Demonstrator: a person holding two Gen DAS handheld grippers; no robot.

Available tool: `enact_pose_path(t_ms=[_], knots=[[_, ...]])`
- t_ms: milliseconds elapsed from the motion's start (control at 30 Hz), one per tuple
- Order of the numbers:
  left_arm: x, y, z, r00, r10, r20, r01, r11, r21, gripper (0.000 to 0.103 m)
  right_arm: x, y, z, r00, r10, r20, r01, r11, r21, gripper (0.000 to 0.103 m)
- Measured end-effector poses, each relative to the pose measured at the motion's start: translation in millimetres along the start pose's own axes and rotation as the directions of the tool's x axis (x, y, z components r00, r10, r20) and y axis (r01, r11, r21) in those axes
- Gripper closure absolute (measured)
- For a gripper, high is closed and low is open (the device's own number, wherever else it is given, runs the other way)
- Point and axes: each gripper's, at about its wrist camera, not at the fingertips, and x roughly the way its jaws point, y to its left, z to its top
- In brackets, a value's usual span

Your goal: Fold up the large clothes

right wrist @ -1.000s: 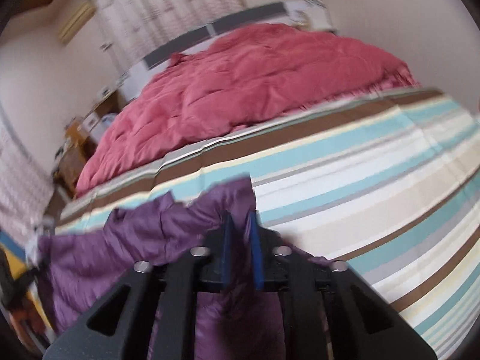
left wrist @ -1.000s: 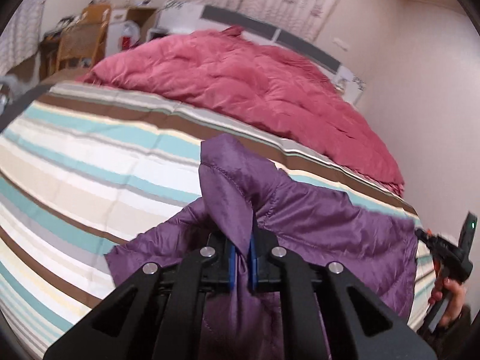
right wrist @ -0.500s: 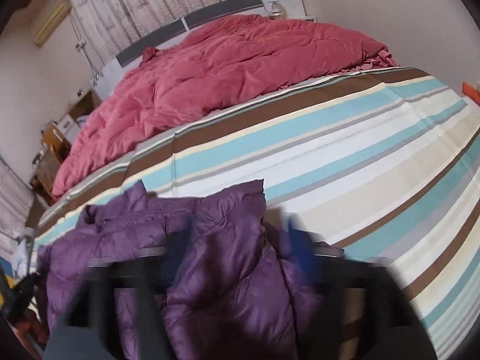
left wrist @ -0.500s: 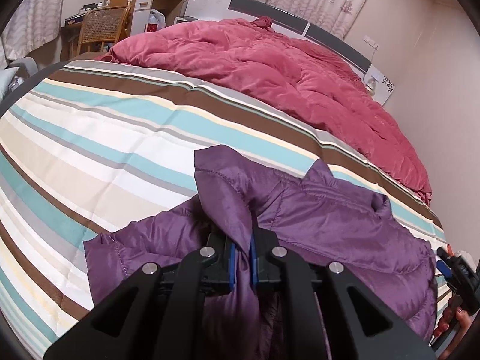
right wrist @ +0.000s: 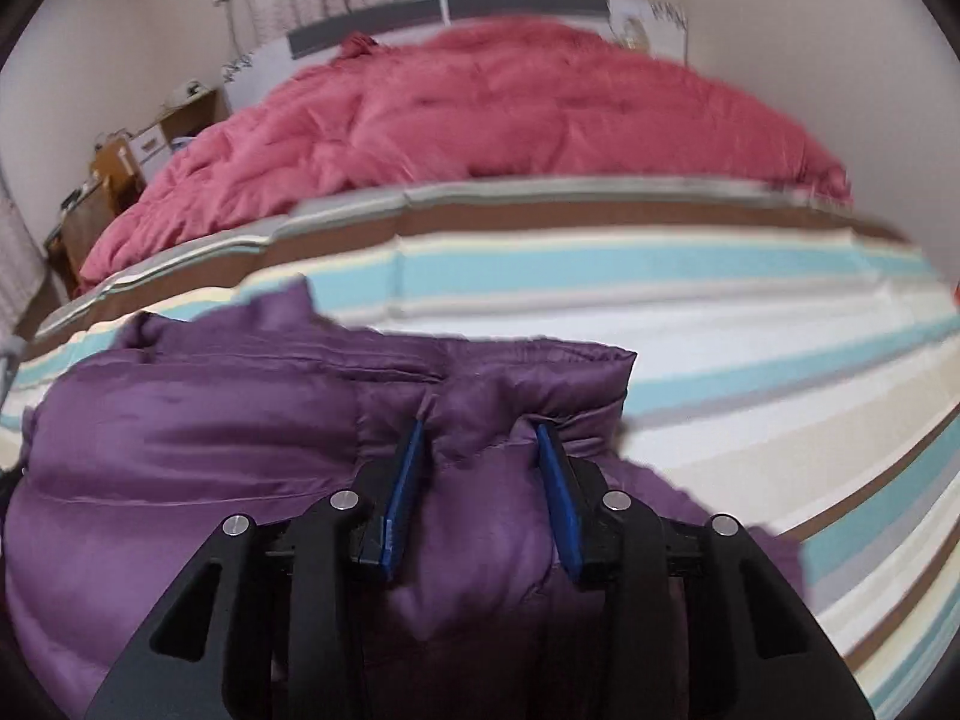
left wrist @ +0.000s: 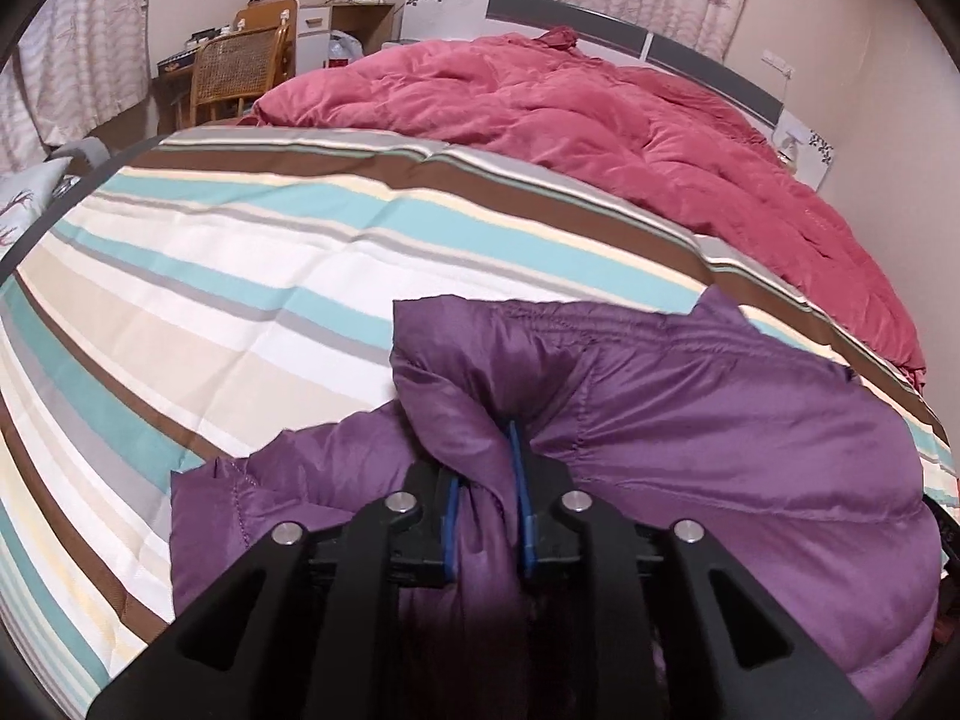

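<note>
A purple puffer jacket [left wrist: 720, 450] lies on the striped bedsheet [left wrist: 210, 312] at the near edge of the bed. My left gripper [left wrist: 486, 468] is shut on a bunched fold of the jacket near its left corner. In the right wrist view the jacket [right wrist: 210, 450] spreads to the left. My right gripper [right wrist: 480, 438] is open, its blue pads [right wrist: 555, 480] apart with the jacket's folded edge lying loose between them.
A crumpled pink duvet [left wrist: 600, 108] covers the far half of the bed, below the headboard [left wrist: 600, 12]. A wicker chair [left wrist: 240, 72] and a desk stand at the back left. Curtains hang behind. The striped sheet [right wrist: 720, 330] extends right.
My right gripper has opened and let go of the jacket edge. Both grippers have lowered the jacket onto the bed, and it now lies spread flatter.
</note>
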Motion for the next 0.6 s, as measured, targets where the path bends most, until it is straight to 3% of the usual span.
enact_pose_path(t_ms=[200, 267, 300, 333, 367, 500, 600], knots=[[6.2, 1.0, -3.1, 1.000, 0.002, -0.007, -0.002, 1.000, -0.014, 0.078, 5.9, -7.6, -8.3, 1.000, 0.006, 0.012, -0.007, 1.000, 0.029, 0.064], [0.4, -1.4, -2.5, 1.000, 0.029, -0.001, -0.029, 1.000, -0.008, 0.069, 5.3, -5.2, -8.4, 1.000, -0.006, 0.017, 0.006, 1.000, 0.020, 0.064], [-4.8, -2.0, -3.5, 0.999, 0.037, 0.010, -0.037, 0.999, -0.007, 0.054, 4.4, -5.4, -9.2, 1.000, -0.008, 0.022, 0.008, 1.000, 0.018, 0.064], [-14.4, -2.6, -4.1, 0.998, 0.047, 0.036, -0.047, 0.999, -0.005, 0.041, 4.6, -5.4, -9.4, 1.000, -0.007, 0.023, 0.007, 1.000, 0.020, 0.064], [-27.5, -3.7, -5.3, 0.996, 0.052, 0.073, -0.052, 0.999, -0.007, 0.038, 4.2, -6.6, -9.3, 1.000, -0.005, 0.025, 0.004, 1.000, 0.023, 0.064], [-74.9, -15.9, -9.5, 0.980, 0.008, 0.198, -0.009, 1.000, 0.002, 0.030, 2.6, -5.1, -10.0, 0.999, -0.015, 0.036, 0.014, 1.000, 0.017, 0.064], [-97.6, -44.5, -9.4, 0.966, -0.042, 0.255, 0.020, 0.996, 0.089, 0.030, 1.5, -3.6, -10.5, 0.999, -0.021, 0.041, 0.020, 1.000, 0.014, 0.064]])
